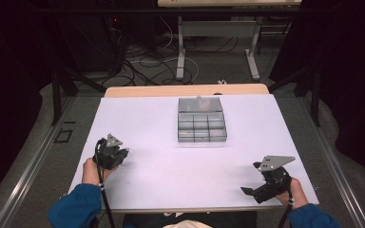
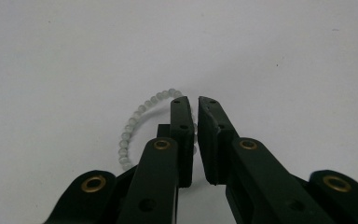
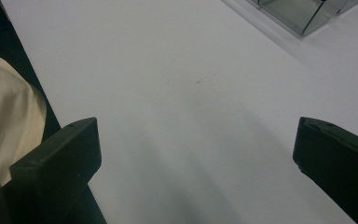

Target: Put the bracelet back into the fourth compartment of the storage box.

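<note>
Pale bead bracelet (image 2: 137,122) lies flat on white table (image 1: 171,166), near left edge. Left tongs (image 2: 195,100) clenched on bracelet's strand, open surface around. Right tongs (image 3: 196,144) released, wide, well apart near front right corner. Clear compartment box (image 1: 202,120) mid-table.

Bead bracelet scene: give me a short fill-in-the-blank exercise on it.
1. The left gripper has its jaws closed on a bracelet made of pale ____.
2. The right gripper has its jaws ____.
3. The clear divided box stands on the ____ table.

Missing words: beads; open; white
</note>
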Demonstrator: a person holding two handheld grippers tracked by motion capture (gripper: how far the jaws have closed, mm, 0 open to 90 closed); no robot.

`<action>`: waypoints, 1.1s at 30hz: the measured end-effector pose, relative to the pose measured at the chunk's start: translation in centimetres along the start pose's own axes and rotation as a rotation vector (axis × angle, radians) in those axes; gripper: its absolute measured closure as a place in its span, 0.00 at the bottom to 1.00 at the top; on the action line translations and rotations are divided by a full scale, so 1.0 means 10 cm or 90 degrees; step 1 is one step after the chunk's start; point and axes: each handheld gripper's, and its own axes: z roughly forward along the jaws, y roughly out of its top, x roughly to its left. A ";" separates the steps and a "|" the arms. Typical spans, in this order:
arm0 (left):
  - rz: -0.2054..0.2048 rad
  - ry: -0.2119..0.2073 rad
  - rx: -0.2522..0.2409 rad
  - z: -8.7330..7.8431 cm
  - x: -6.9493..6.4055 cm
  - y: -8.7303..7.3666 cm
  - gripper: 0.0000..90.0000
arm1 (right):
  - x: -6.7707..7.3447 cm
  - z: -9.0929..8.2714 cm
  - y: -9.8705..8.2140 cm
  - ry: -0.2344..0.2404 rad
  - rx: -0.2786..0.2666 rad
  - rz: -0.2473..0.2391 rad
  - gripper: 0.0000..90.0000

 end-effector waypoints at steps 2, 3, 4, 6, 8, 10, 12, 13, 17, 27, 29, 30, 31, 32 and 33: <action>0.004 0.003 -0.004 -0.01 0.00 0.01 0.94 | 0.00 0.00 0.00 0.000 0.000 0.000 0.01; 0.004 0.004 -0.004 -0.02 0.00 0.01 0.94 | 0.00 0.00 0.00 -0.001 0.001 0.004 0.01; 0.004 0.004 -0.009 -0.02 0.00 0.01 0.94 | 0.00 0.00 0.00 0.000 0.000 0.000 0.01; 0.004 0.007 -0.008 -0.04 0.00 0.01 0.94 | 0.00 0.00 0.00 0.000 0.000 0.000 0.01; 0.004 0.004 -0.009 -0.05 0.00 0.02 0.95 | 0.00 0.00 0.00 -0.001 0.001 0.004 0.01; 0.008 0.006 -0.015 -0.06 0.00 0.02 0.94 | 0.01 0.00 0.00 -0.001 0.002 0.006 0.01; 0.007 0.008 -0.018 -0.08 -0.01 0.03 0.95 | 0.00 0.00 0.00 0.000 0.000 0.000 0.01; 0.011 0.009 -0.023 -0.08 0.00 0.03 0.95 | 0.00 0.00 0.00 0.000 0.000 0.000 0.01; 0.012 0.011 -0.026 -0.12 -0.01 0.04 0.95 | 0.00 0.00 0.00 0.000 0.001 -0.001 0.01; 0.019 0.010 -0.042 -0.19 -0.03 0.08 0.95 | 0.00 0.00 0.00 0.001 0.000 -0.001 0.01; 0.018 0.009 -0.046 -0.21 -0.04 0.08 0.95 | 0.00 0.00 0.00 0.001 0.000 -0.001 0.01; 0.021 0.008 -0.050 -0.21 -0.04 0.09 0.95 | 0.00 0.00 0.00 0.001 0.000 -0.001 0.01; 0.020 0.008 -0.053 -0.22 -0.05 0.09 0.95 | 0.00 0.00 0.00 0.001 0.000 -0.001 0.01; 0.018 0.010 -0.060 -0.22 -0.06 0.09 0.95 | 0.00 0.00 0.00 0.001 0.000 -0.001 0.01; 0.022 0.008 -0.054 -0.23 -0.06 0.10 0.95 | 0.00 0.00 0.00 0.001 0.000 0.000 0.01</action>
